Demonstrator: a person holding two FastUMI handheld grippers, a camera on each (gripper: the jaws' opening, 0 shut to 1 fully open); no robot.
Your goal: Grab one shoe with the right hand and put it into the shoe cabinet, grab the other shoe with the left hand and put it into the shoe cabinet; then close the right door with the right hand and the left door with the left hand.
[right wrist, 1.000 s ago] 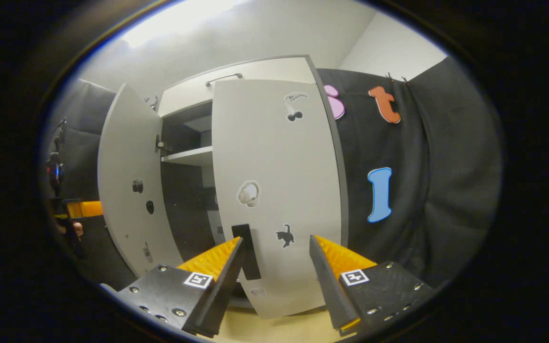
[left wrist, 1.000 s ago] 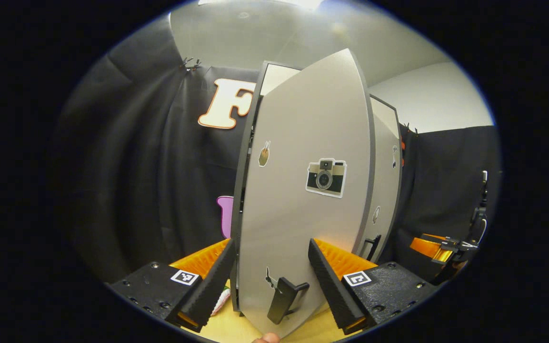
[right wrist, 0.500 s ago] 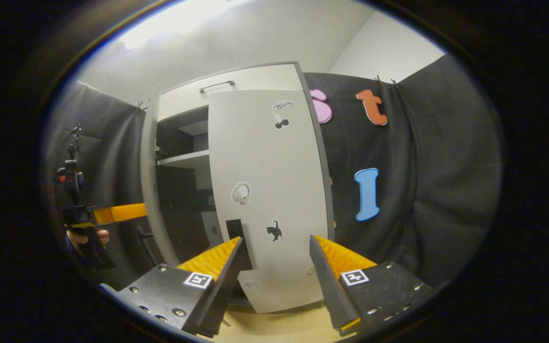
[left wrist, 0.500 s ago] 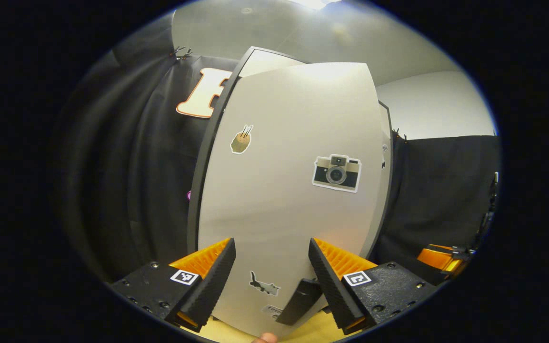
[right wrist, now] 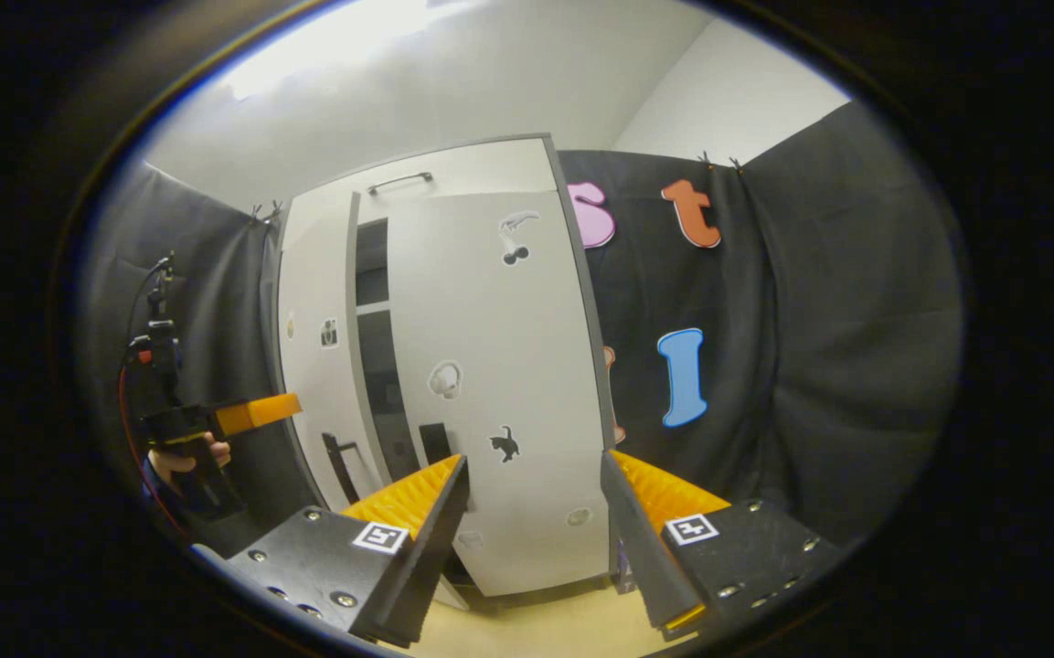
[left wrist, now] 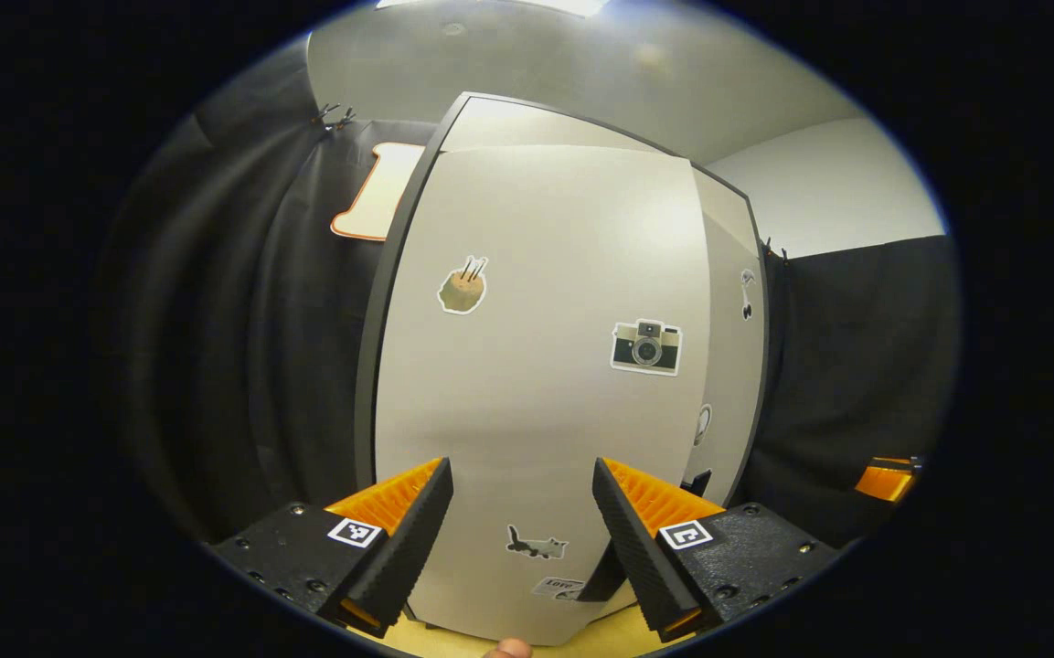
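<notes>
Closing phase. We're facing the shoe cabinet (right wrist: 453, 174) with both grippers empty. Shoes aren't visible from here; we judge they're already inside, behind the doors.

Left gripper (left wrist: 517, 521): fingers apart, nothing between them, aimed square at the left door (left wrist: 536, 366). That door looks nearly flush with the cabinet frame, which fits a push with the fingers rather than a grasp on the handle. We can't tell if the fingertips are touching the panel.

Right gripper (right wrist: 531, 521): fingers apart too, pointing at the right door (right wrist: 499, 366), looks a bit off it, no contact visible. From this view a dark vertical gap (right wrist: 376, 347) sits between the two doors, so at least one isn't fully home. Looks like the left door needs the last bit of travel.

In the right gripper view the left gripper also shows farther off at the left, a hand (right wrist: 181, 457) on its grip, close to the left door's edge.

Counts:
- 2 doors, 1 black handle (right wrist: 340, 464) each
- 1 top drawer with a bar pull (right wrist: 399, 181)
- stickers: 4 on the left door in the left gripper view, incl. the camera sticker (left wrist: 646, 346)
- shoes in sight: 0
</notes>
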